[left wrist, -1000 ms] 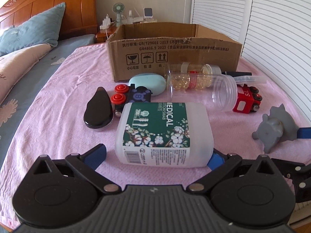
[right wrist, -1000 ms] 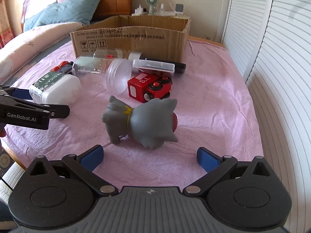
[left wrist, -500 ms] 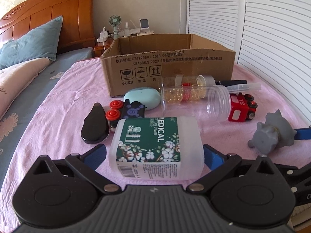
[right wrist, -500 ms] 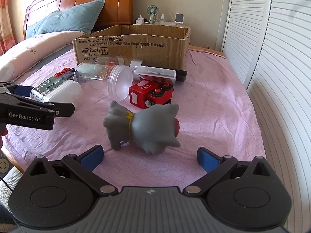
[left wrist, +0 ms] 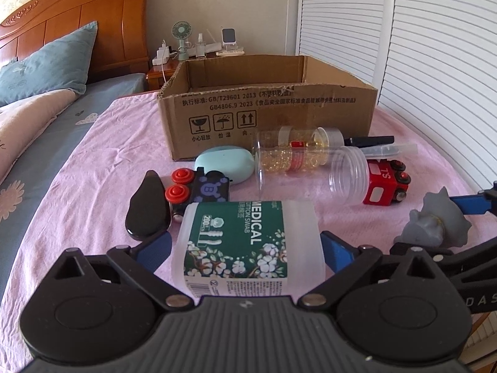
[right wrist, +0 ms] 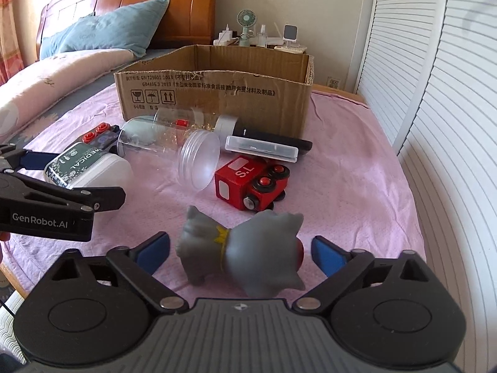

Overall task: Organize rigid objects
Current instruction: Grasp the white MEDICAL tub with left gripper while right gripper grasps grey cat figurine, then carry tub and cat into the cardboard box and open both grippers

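Note:
A white cotton swab tub with a green MEDICAL label [left wrist: 248, 242] lies on the pink bedsheet between the blue pads of my left gripper [left wrist: 247, 247]; the jaws are open with the pads close to its sides. It also shows in the right wrist view [right wrist: 84, 168]. A grey toy cat [right wrist: 245, 255] lies between the pads of my open right gripper [right wrist: 240, 248], with gaps on both sides. It shows at the right in the left wrist view [left wrist: 435, 223].
An open cardboard box [left wrist: 267, 105] stands behind. Before it lie a clear jar [left wrist: 310, 168], a red toy train [left wrist: 385, 183], a mint case [left wrist: 223, 164], a black toy with red buttons [left wrist: 198, 189], a black oval object [left wrist: 147, 208] and a clear flat case [right wrist: 261, 149].
Both grippers moved forward around their objects: the tub now sits deeper between the left pads, the toy cat deeper between the right pads. Both stay open.

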